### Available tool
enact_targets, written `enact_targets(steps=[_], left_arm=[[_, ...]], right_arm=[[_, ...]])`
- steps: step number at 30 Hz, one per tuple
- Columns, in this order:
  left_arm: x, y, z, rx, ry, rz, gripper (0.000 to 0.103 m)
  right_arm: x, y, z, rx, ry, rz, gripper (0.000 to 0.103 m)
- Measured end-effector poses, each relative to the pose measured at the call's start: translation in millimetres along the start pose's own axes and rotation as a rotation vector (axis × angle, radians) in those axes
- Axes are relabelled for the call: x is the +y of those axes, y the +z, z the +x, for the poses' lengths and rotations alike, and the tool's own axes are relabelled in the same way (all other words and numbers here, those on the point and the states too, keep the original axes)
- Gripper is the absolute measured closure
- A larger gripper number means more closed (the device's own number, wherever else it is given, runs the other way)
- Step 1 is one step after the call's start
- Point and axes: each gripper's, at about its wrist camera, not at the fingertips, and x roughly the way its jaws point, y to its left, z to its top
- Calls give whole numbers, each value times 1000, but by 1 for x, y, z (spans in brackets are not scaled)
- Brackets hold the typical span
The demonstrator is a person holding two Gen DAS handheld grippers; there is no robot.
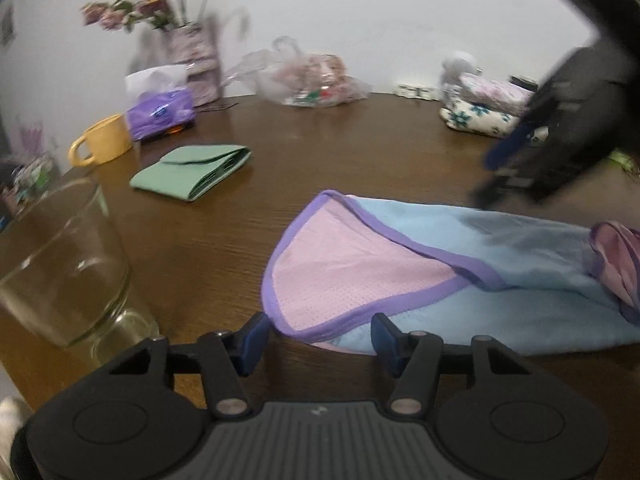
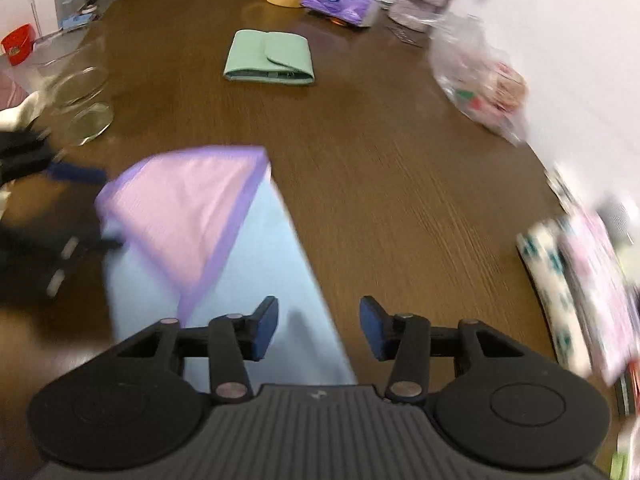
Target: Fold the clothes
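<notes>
The fingers (image 1: 256, 338) of your left gripper (image 1: 320, 340) stood wide apart and held nothing, with the purple-trimmed edge of the garment (image 1: 420, 264) lying on the table (image 1: 320, 152) between and just ahead of them. Your right gripper (image 2: 319, 330) was likewise spread wide and empty, one fingertip over the blue cloth and the other over bare wood. The garment, pale blue with a pink mesh flap turned back, lay flat near the table's front edge. The left wrist view alone showed the vase of flowers (image 1: 160, 12), the tissue pack (image 1: 160, 110) beside it, and the bunched purple end of the garment at far right; it also showed your right gripper, blurred, above the cloth. The right wrist view alone showed the red bucket (image 2: 16, 42) beyond the table. Both views showed the folded green cloth (image 1: 192, 172), the yellow mug (image 1: 104, 140), the drinking glass (image 1: 64, 264) and the plastic bag (image 1: 312, 76).
</notes>
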Motion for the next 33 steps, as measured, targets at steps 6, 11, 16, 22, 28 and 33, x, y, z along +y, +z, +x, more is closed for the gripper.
enact_targets(steps=[6,11,16,22,28,33], left_arm=[[7,-5,-1,-35,-34,-58,73],[6,11,14,-35,-89,-76,97],[5,49,48,-30,-152,-95,98],[-56,124,93,-47,-247,61,98],[-150,191,140,-57,-349,238,99],[-196,204,164,-20,-333,338,98]], right_arm=[[-7,30,45,12,73,53,70],[-14,23,49,19,63,103,100],[-40,-1,42,35,-15,202,103],[-107,-59,17,64,-198,442,103],[-165,-141,-30,58,-315,691,103],[-181,-190,-61,11,-233,823,101]])
